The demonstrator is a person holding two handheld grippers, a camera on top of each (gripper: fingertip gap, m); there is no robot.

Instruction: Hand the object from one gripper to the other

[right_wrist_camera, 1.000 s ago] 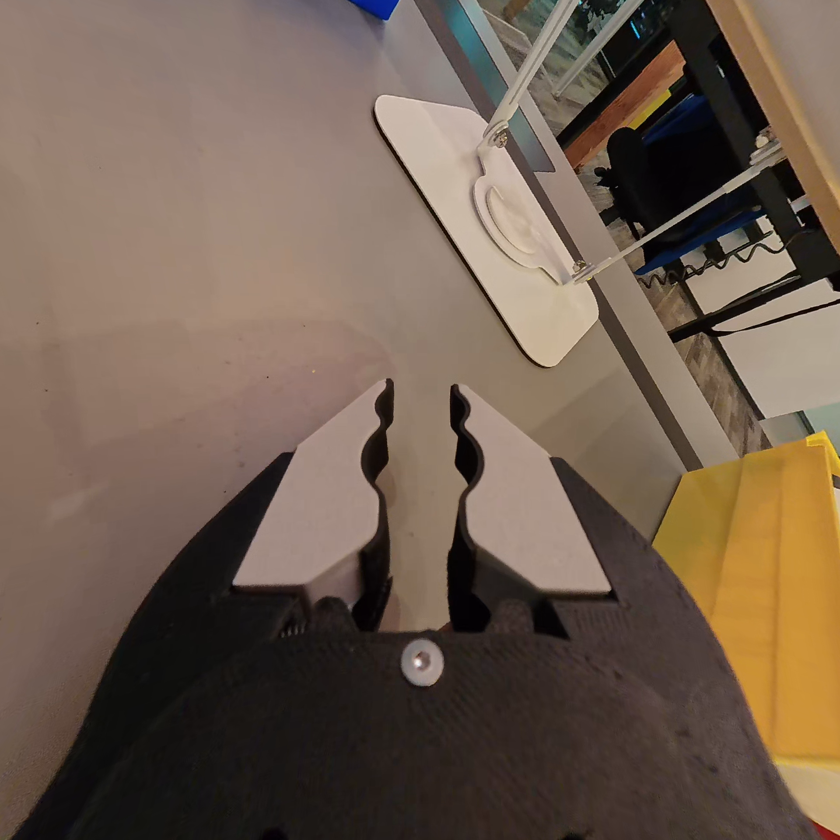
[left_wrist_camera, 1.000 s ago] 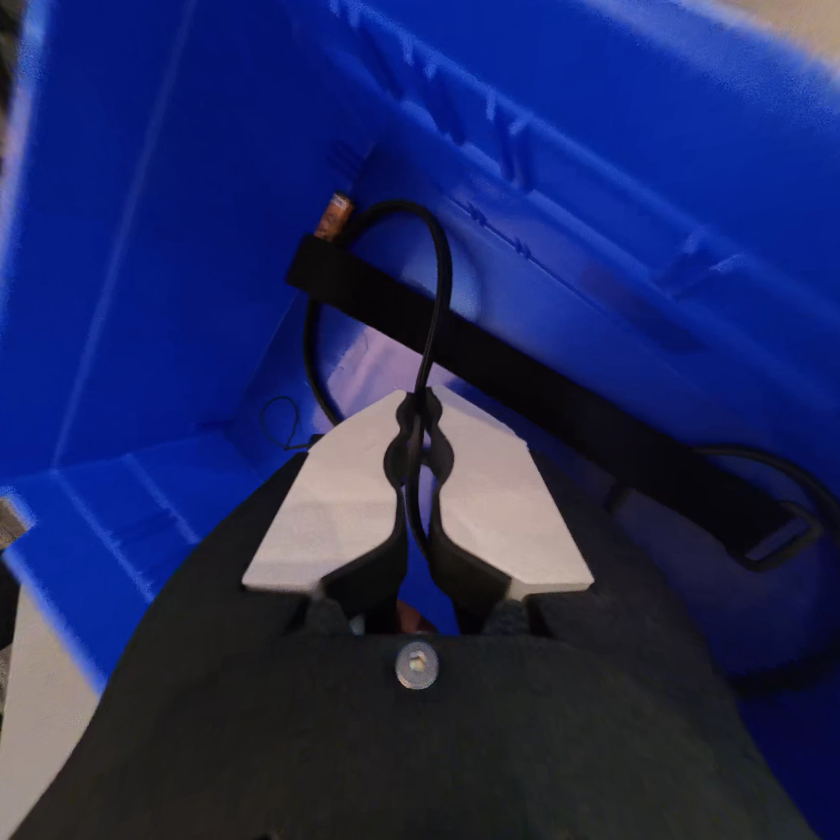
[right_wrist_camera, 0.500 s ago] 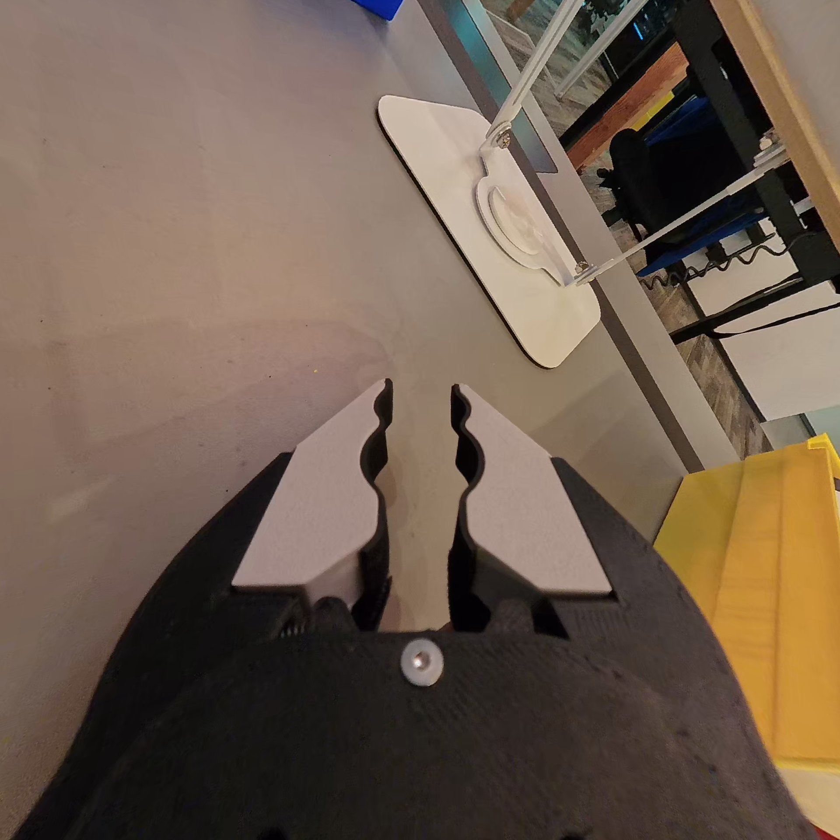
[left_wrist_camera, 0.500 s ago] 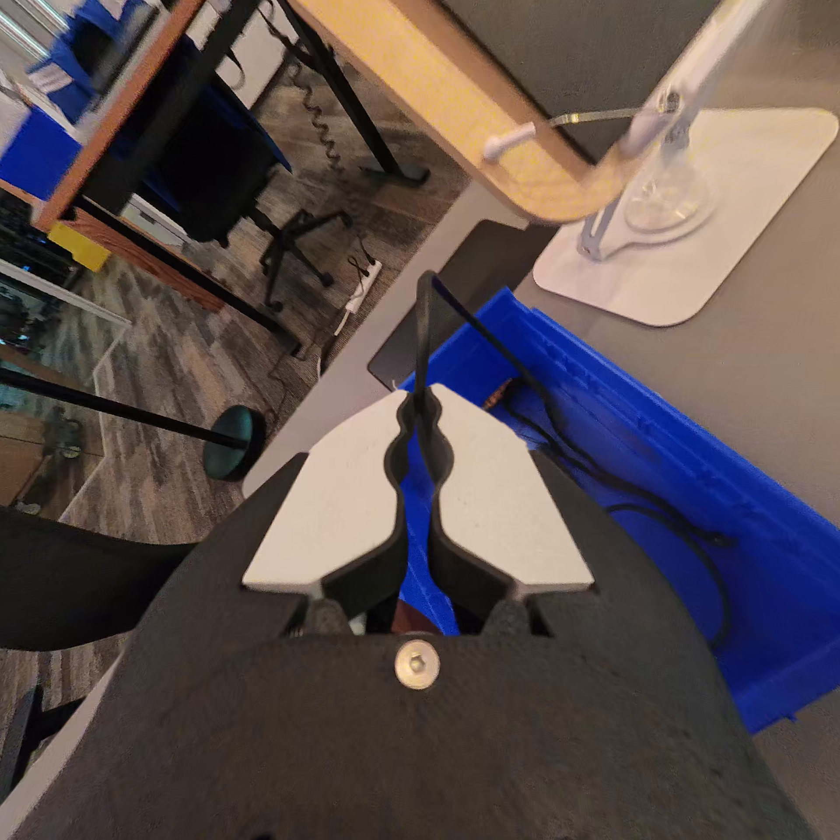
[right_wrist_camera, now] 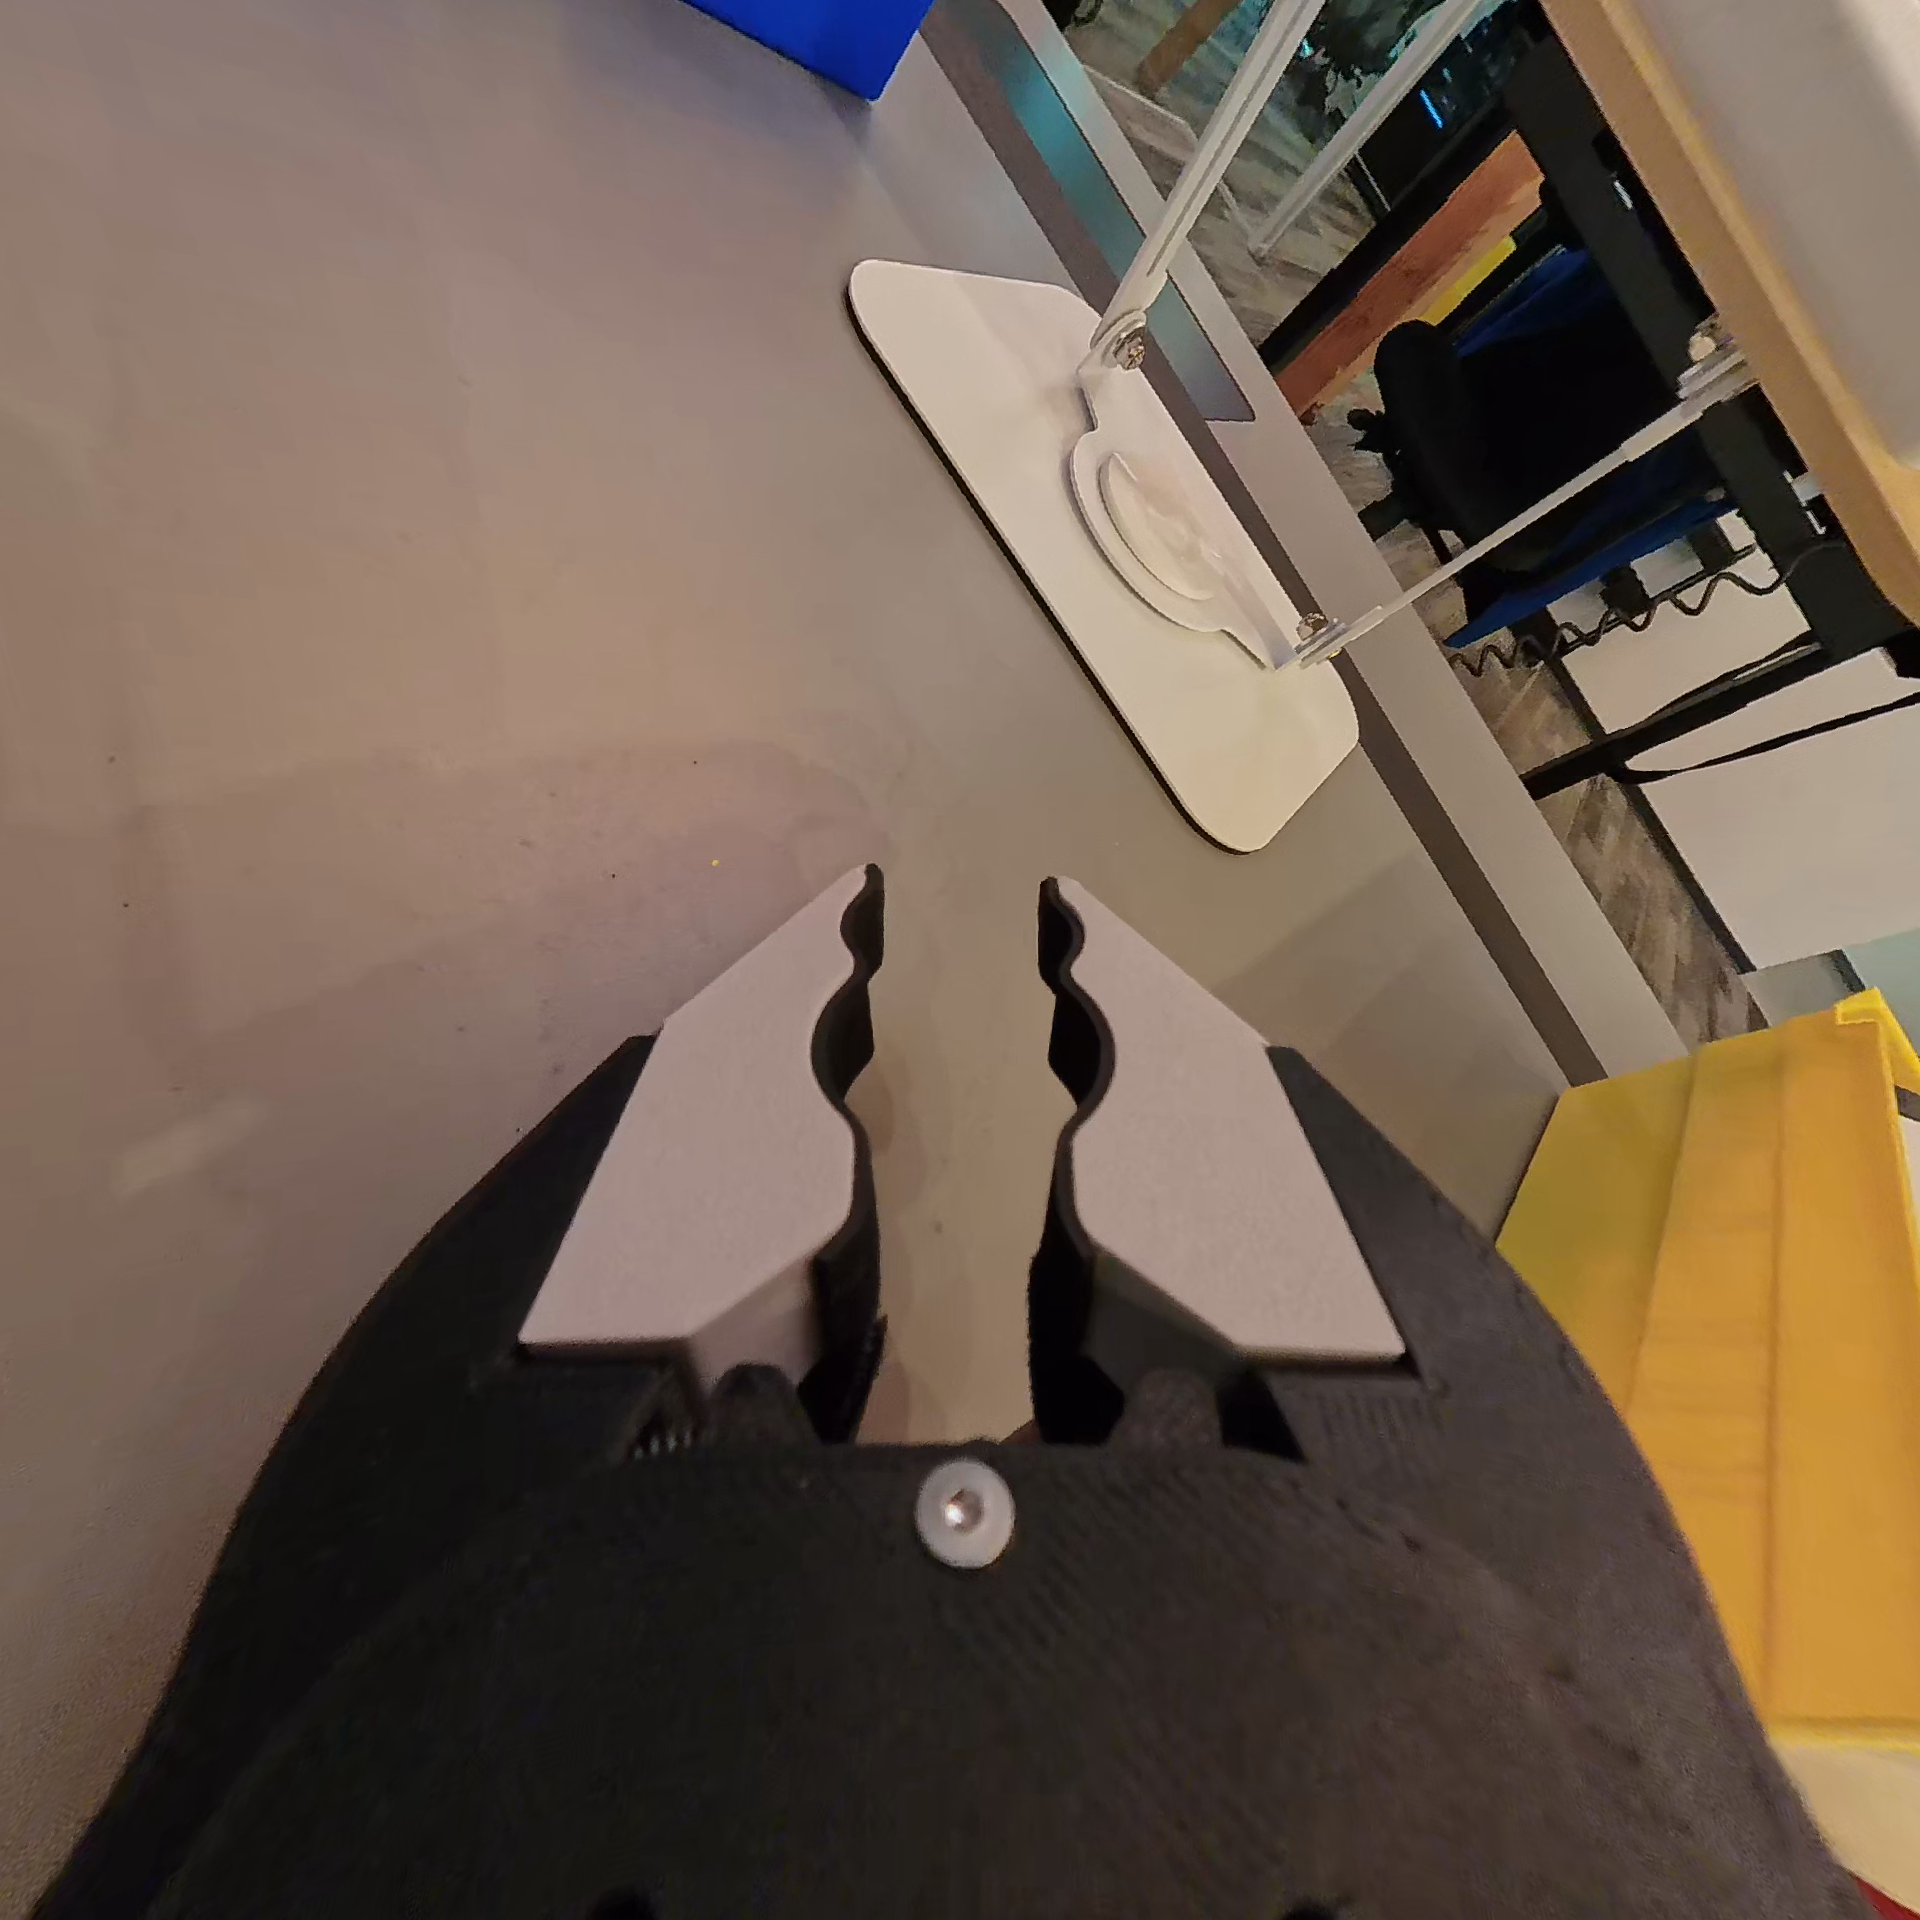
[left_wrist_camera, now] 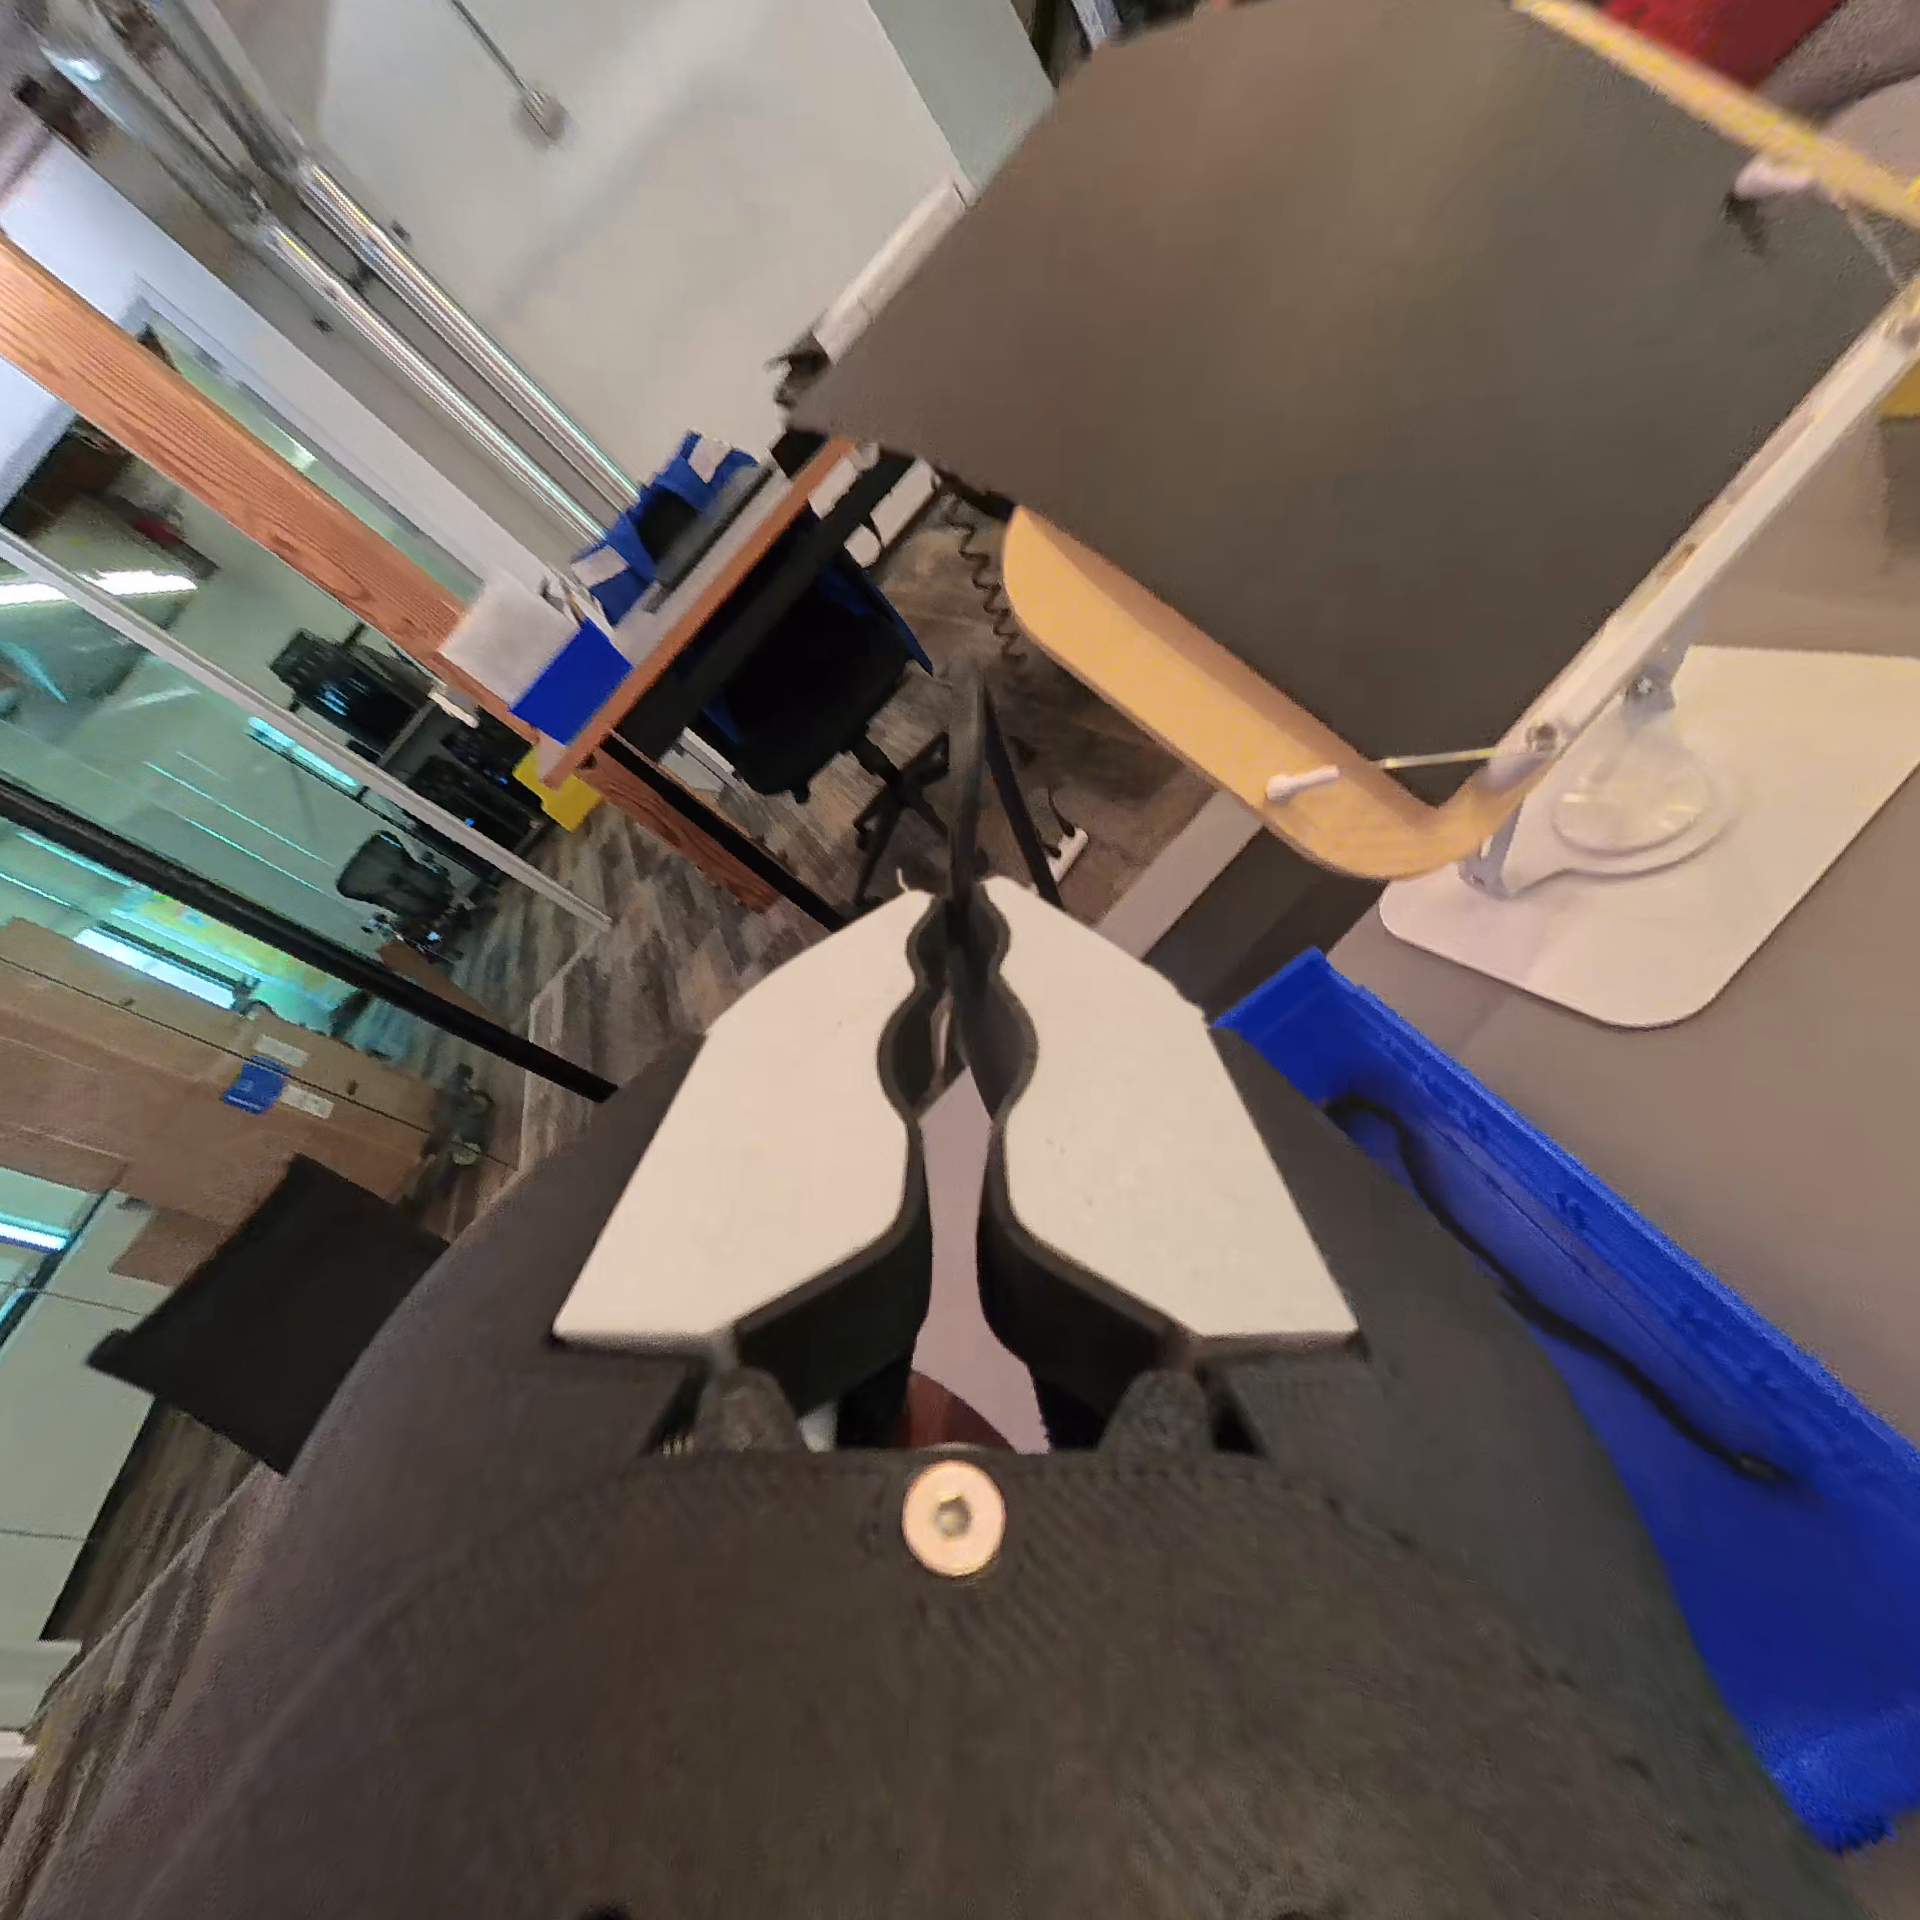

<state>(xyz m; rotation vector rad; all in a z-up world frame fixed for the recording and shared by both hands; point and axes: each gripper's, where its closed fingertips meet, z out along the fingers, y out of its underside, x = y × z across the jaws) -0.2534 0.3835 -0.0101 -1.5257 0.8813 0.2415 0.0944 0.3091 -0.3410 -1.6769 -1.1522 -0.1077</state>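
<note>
My left gripper (left_wrist_camera: 954, 920) is shut on a thin black cord (left_wrist_camera: 966, 790) that sticks up past the fingertips as a narrow loop. The cord trails down to the right into the blue bin (left_wrist_camera: 1621, 1236), where more of it lies along the bin wall. The gripper is raised above the bin's left end and tilted toward the room. My right gripper (right_wrist_camera: 961, 883) is open and empty, low over the bare grey table (right_wrist_camera: 416, 520). Neither gripper shows in the other's view.
A white lamp base (left_wrist_camera: 1662, 883) stands on the table behind the bin; it also shows in the right wrist view (right_wrist_camera: 1091, 540) near the table's far edge. A yellow bin (right_wrist_camera: 1745, 1351) sits at the right. A corner of the blue bin (right_wrist_camera: 821, 42) shows at the top. The tips of one gripper are about 50 cm away from the tips of the other.
My left gripper has lifted the cord up out of the blue bin and tilted upward, so the room now fills its view. My right gripper has opened slightly wider and barely moved.
</note>
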